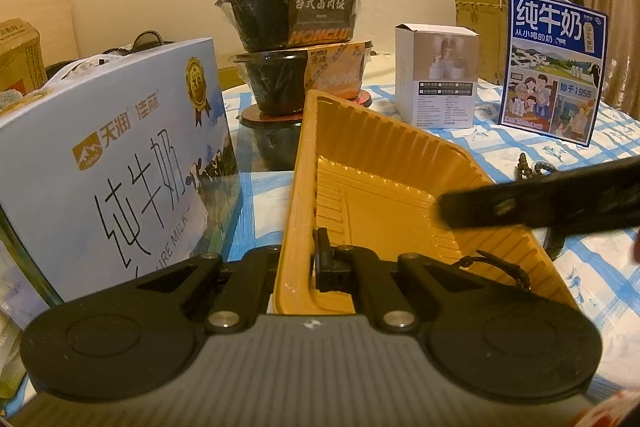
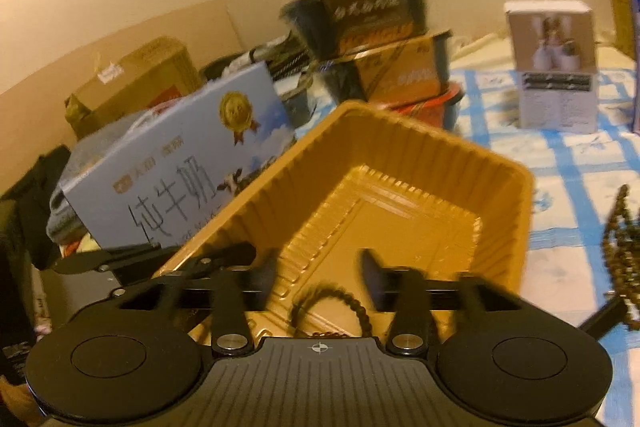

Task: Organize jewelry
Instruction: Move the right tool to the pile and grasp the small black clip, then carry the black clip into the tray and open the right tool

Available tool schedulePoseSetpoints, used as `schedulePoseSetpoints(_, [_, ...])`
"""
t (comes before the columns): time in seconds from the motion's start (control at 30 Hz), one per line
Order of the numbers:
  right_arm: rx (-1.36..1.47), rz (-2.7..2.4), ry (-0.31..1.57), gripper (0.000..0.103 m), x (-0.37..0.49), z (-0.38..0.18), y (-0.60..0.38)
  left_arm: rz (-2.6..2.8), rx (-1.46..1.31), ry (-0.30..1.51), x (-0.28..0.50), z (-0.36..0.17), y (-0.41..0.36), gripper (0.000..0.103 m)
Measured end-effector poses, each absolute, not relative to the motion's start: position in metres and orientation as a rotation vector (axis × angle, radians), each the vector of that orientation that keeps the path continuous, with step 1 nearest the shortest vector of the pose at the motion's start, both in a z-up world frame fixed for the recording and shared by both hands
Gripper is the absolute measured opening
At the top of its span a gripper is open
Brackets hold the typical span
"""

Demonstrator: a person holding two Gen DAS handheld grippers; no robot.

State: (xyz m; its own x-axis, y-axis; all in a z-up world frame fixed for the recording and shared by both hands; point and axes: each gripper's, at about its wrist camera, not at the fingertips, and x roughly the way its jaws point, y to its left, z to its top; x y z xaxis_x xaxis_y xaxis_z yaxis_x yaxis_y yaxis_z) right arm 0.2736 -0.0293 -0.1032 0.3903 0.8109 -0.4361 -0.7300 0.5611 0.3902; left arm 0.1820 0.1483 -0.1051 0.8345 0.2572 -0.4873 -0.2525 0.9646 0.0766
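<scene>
My left gripper (image 1: 310,259) is clamped on the near rim of the gold tray (image 1: 384,179), lower centre of frame. My right gripper (image 2: 320,275) has jaws apart, nothing pinched; a beaded bracelet (image 2: 332,307) lies in the tray below it. More beads (image 2: 624,259) sit on the checked cloth (image 2: 568,163) at right edge.

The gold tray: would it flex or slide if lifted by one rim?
Probably flexes: the gold tray looks like thin ribbed plastic. Likely light, so it may tilt where the left gripper pinches its rim. The bracelet inside could then slide.
</scene>
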Motion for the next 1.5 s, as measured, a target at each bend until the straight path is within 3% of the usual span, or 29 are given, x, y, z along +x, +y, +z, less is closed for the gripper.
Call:
schedulePoseSetpoints(0.17, [0.154,0.807,0.633,0.052,0.279,-0.108,-0.08,0.272,0.008,0.521,0.181,-0.107,0.15,0.004])
schedulePoseSetpoints(0.33, [0.172,0.558,0.747,0.052,0.307,-0.133,-0.12,0.273,0.008,0.52,0.182,-0.109,0.151,0.004])
schedulePoseSetpoints(0.73, [0.295,0.277,0.884,0.052,0.35,-0.166,-0.116,0.27,0.012,0.537,0.188,-0.106,0.151,0.003])
schedulePoseSetpoints(0.77, [0.286,0.275,0.885,0.05,0.351,-0.169,-0.115,0.266,0.012,0.536,0.188,-0.105,0.151,0.003])
schedulePoseSetpoints(0.8, [0.268,0.281,0.883,0.036,0.35,-0.171,-0.113,0.264,0.012,0.535,0.188,-0.104,0.15,0.003])
schedulePoseSetpoints(0.97, [0.17,0.388,0.884,0.025,0.334,-0.171,-0.11,0.254,0.005,0.551,0.192,-0.102,0.153,0.003])
schedulePoseSetpoints(1.5, [0.087,0.465,0.945,0.025,0.336,-0.171,-0.118,0.281,0.002,0.633,0.212,-0.105,0.159,0.003])
